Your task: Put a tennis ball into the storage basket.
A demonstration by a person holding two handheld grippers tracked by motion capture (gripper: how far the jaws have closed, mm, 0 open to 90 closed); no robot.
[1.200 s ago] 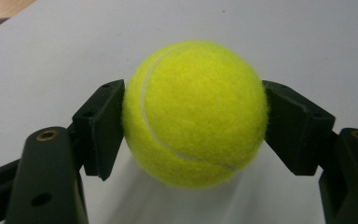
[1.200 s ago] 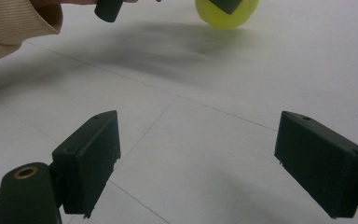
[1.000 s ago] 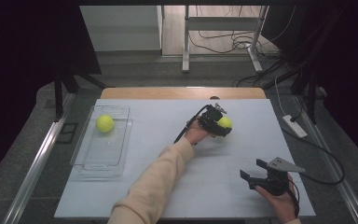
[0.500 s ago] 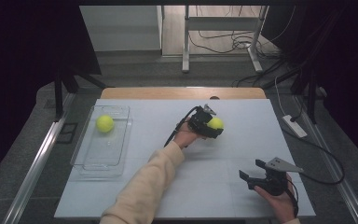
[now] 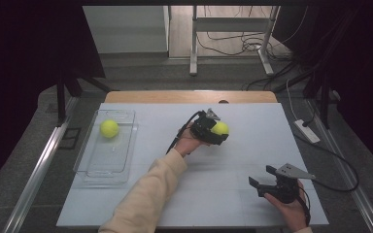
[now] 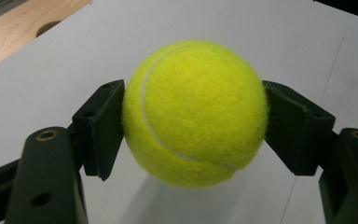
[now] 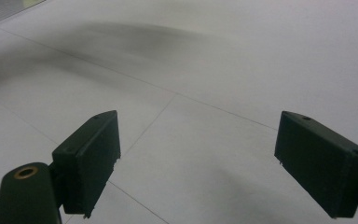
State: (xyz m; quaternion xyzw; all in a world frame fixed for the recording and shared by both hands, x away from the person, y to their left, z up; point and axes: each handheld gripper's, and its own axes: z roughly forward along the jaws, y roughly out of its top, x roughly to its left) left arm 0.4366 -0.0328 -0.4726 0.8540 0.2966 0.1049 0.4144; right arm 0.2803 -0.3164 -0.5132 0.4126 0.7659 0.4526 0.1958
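the left gripper (image 5: pixel 217 132) grips a yellow tennis ball (image 5: pixel 220 128) between its two pads, which press on opposite sides of the ball, and holds it clear of the white table (image 5: pixel 223 170) near the middle. the right gripper (image 5: pixel 263 178) rests low at the near right edge, its jaws spread wide with nothing between them. a second tennis ball (image 5: pixel 109 128) lies in the clear tray (image 5: pixel 104 167) at the left, well apart.
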